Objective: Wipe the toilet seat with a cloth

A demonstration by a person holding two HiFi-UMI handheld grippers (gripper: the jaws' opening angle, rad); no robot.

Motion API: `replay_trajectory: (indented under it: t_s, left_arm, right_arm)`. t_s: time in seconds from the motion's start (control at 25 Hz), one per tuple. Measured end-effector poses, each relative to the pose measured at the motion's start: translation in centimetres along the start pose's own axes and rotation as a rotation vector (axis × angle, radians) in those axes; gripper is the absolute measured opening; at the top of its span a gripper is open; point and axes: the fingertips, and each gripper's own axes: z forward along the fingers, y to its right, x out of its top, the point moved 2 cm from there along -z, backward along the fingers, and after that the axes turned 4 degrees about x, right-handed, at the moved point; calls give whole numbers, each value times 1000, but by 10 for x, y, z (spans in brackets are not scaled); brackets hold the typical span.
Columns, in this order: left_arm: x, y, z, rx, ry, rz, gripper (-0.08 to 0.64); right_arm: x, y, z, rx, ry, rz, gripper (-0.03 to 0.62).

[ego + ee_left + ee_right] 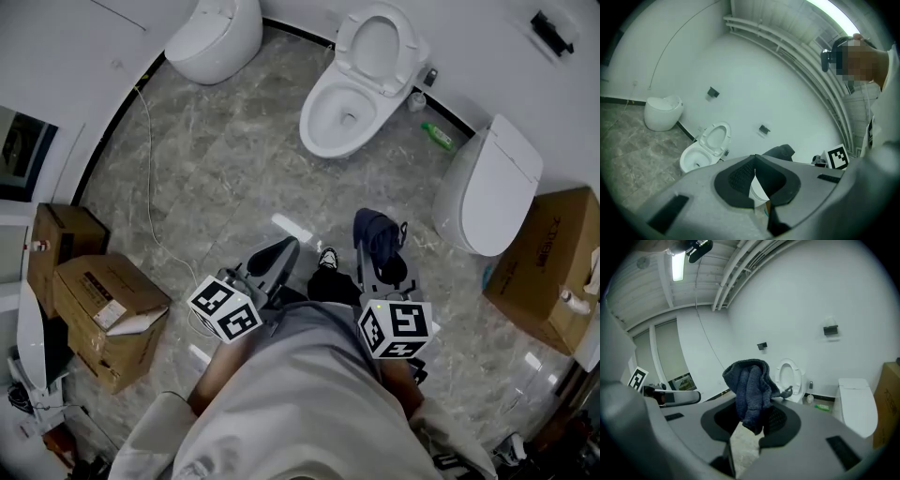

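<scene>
Right gripper (754, 422) was clamped on a dark blue cloth (750, 387), which bunched up above its jaws. Left gripper (754, 164) was closed with nothing in it. Both were held in front of the person, well short of the toilet (328, 122) by the far wall, its toilet seat (375, 47) raised.

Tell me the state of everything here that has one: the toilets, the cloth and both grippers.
Middle toilet: lid raised, bowl open.
Right toilet: lid shut.
Left toilet: lid shut.
Cloth: bunched, held off the floor.
Right gripper: shut on the cloth.
Left gripper: shut, empty.
</scene>
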Motion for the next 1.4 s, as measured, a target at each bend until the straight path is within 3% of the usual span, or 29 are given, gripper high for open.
replay_trajectory:
  t_s: [0.4, 0.76, 1.24, 1.4]
  left_arm:
    - [15, -24, 33, 64, 3, -21, 9]
    - [58, -53, 79, 11, 18, -18, 9]
    - [134, -159, 128, -39, -37, -41, 9]
    - [164, -191, 142, -64, -95, 19, 9]
  right_arm:
    - [16, 31, 37, 10, -13, 10, 92]
    - [44, 52, 70, -57, 23, 15, 92]
    - [78, 39, 169, -168, -20, 27, 92]
    - [96, 28, 210, -216, -24, 45, 92]
